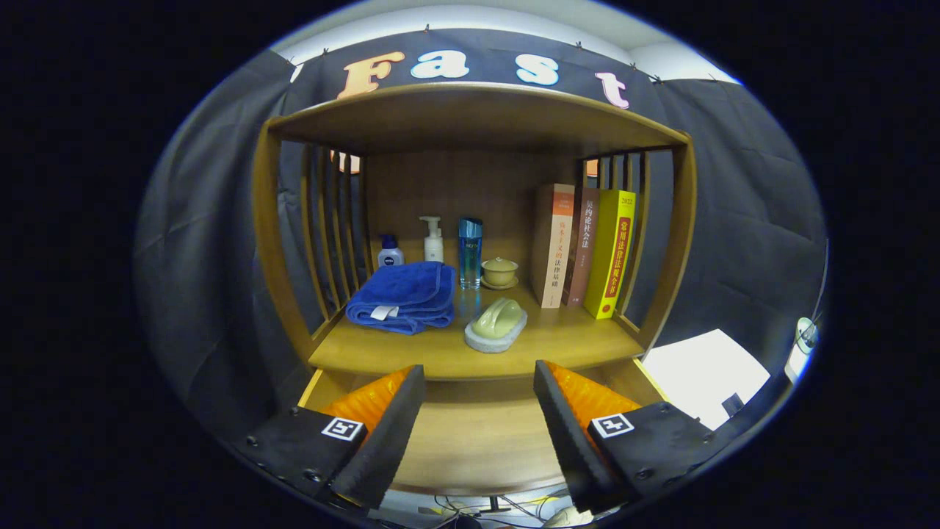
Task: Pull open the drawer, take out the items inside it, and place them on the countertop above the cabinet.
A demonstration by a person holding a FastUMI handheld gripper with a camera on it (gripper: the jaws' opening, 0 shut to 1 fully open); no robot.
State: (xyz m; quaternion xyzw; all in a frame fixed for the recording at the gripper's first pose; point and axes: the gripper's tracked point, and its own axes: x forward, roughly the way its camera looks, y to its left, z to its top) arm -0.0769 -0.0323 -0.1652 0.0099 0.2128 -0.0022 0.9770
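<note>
The wooden cabinet's drawer (pixel 477 441) stands pulled open just under the countertop (pixel 440 353); its bare wooden floor shows between my fingers. My gripper (pixel 479 375) hangs open over the drawer, fingertips level with the countertop's front edge and holding nothing. Beyond the fingers, a folded blue towel (pixel 400 297) lies on the countertop. Beside it is a pale green brush on a white base (pixel 497 325). Behind them stand a small blue-capped bottle (pixel 389 252), a white pump bottle (pixel 433 239), a tall blue bottle (pixel 470 252) and a small lidded cup (pixel 499 272).
Three upright books (pixel 587 250) lean at the right end of the countertop, under a wooden top shelf (pixel 477 110) with slatted sides. A white sheet (pixel 701 371) lies to the right of the cabinet. Cables (pixel 507 507) run on the floor below the drawer.
</note>
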